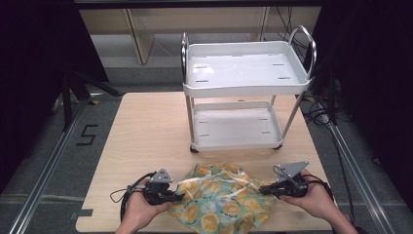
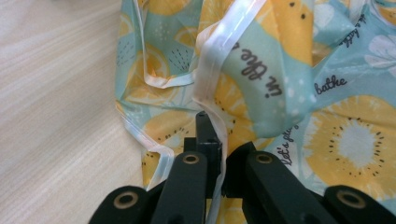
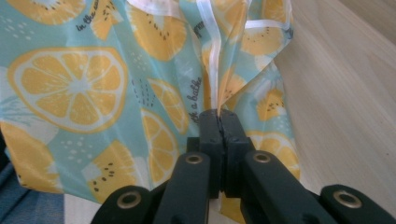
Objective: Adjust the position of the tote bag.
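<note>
— Hands first: where are they?
— Both come in from the near edge, palms inward. The left tongs (image 1: 179,196) pinch the white-piped hem of the lemon-print cloth (image 1: 219,200) at its left side; the right tongs (image 1: 263,189) are clamped tight on the hem at its right side.
— And the cloth itself?
— Crumpled on the near part of the bench (image 1: 146,136), between the two hands, its front hanging a little over the edge.
— Anything else on that bench?
— A white two-tier trolley (image 1: 243,73) stands at the far side, both trays bare. Grey floor with a metal rail (image 1: 44,175) runs along the left, cables (image 1: 316,114) lie at the right.
</note>
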Action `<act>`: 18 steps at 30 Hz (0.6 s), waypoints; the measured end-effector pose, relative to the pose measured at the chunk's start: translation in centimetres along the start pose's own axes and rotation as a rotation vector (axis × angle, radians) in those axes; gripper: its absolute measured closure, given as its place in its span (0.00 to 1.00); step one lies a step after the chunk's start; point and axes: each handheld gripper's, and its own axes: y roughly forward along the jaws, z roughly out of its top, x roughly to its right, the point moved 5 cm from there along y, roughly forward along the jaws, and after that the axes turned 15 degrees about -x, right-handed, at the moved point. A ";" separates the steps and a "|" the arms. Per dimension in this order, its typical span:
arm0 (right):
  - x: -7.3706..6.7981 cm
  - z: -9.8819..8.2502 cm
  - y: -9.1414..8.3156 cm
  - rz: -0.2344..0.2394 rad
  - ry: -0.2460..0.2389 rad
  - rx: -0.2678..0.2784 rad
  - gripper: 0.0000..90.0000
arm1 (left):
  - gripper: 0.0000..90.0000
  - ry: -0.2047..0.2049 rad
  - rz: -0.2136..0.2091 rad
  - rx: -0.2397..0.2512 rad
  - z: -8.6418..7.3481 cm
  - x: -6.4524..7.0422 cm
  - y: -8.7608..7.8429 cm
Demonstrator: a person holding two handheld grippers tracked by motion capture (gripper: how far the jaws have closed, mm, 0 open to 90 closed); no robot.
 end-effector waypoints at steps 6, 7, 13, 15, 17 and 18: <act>-0.3 -0.1 -0.3 -0.005 0.003 0.016 0.99 | 0.94 0.002 0.011 0.025 0.0 0.1 -0.3; -0.3 0.0 -0.5 -0.008 -0.001 0.029 0.99 | 0.92 -0.013 0.007 0.048 0.0 0.2 -0.3; -0.9 0.0 -1.1 -0.006 -0.003 0.082 0.82 | 0.65 -0.050 0.023 0.110 -0.7 0.2 -1.6; -1.1 0.0 -1.3 -0.007 0.020 0.103 0.75 | 0.54 -0.076 0.018 0.155 -0.8 0.1 -2.2; -0.9 0.0 -1.6 -0.026 0.050 0.136 0.66 | 0.44 -0.096 0.020 0.195 -0.9 0.0 -3.0; -0.5 0.1 -1.7 -0.044 0.060 0.162 0.64 | 0.40 -0.104 0.017 0.211 -0.9 -0.1 -3.4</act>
